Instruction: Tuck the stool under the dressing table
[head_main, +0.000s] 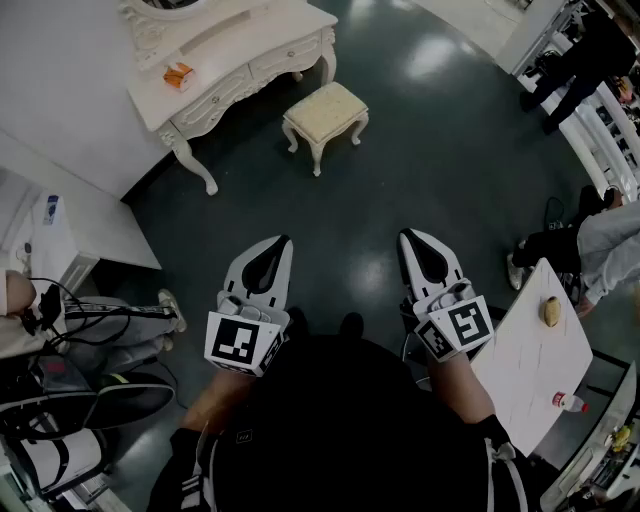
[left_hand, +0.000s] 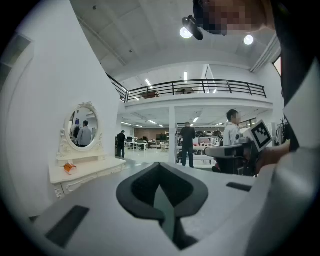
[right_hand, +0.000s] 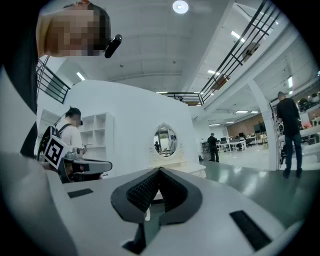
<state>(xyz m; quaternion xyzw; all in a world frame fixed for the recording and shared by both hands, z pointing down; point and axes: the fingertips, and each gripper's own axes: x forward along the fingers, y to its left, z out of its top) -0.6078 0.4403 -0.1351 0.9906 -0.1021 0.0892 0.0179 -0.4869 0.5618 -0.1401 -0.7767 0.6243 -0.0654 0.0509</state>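
Just beside dressing table (head_main: 290, 28): stool (head_main: 325, 106).

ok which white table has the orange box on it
The dressing table at top left, with curved legs; the orange box sits on it. The plain table at right holds a bottle and a yellowish lump.

The head view looks steeply down onto left tongs (head_main: 285, 240) and right tongs (head_main: 405, 235); both gripper views look level, sharing the distant dressing table (head_main: 280, 25).
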